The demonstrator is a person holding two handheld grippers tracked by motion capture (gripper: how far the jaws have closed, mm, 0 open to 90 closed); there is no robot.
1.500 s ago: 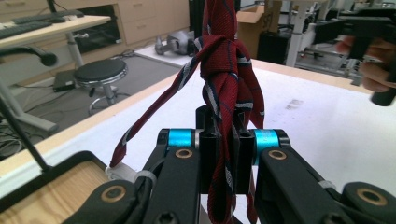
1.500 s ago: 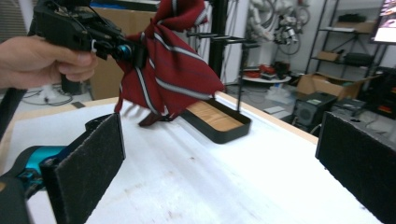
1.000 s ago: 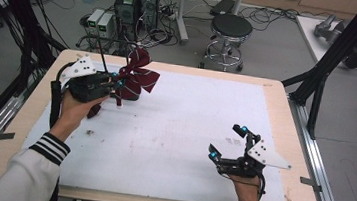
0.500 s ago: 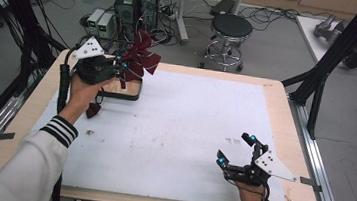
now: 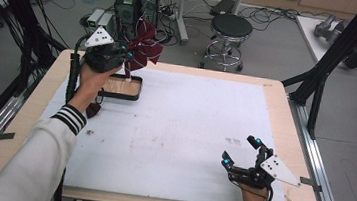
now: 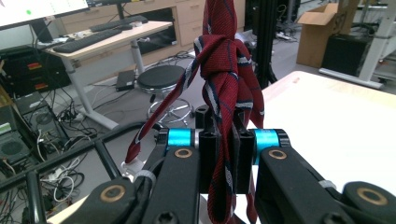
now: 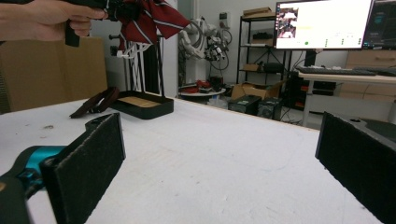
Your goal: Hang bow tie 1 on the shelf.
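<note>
Left: the left gripper [image 5: 127, 55], raised above the far-left corner of the table [image 5: 24, 114], has its jaws clamped on a dark red striped necktie [image 5: 144, 49]. In the left gripper view the tie [image 6: 226, 79] is pinched across a bunched, knotted fold, with loose tails hanging on either side of the jaws. The cloth appears light, soft and limp; it likely droops and swings rather than holding shape, so a grip on the thick knotted part seems surer than one on a single slippery tail. Just below stands a black tray [image 5: 122, 87] with a pale upright rack [image 7: 135, 60]; beside the tray lies another dark red piece [image 7: 95, 105], too small to identify. Centre: the white mat [image 5: 188, 131] lies bare, giving open room for carrying or laying out the tie. Right: the right gripper [image 5: 241, 152] rests low near the front-right corner, jaws wide apart and empty, close to the mat's edge and well apart from the tie.
</note>
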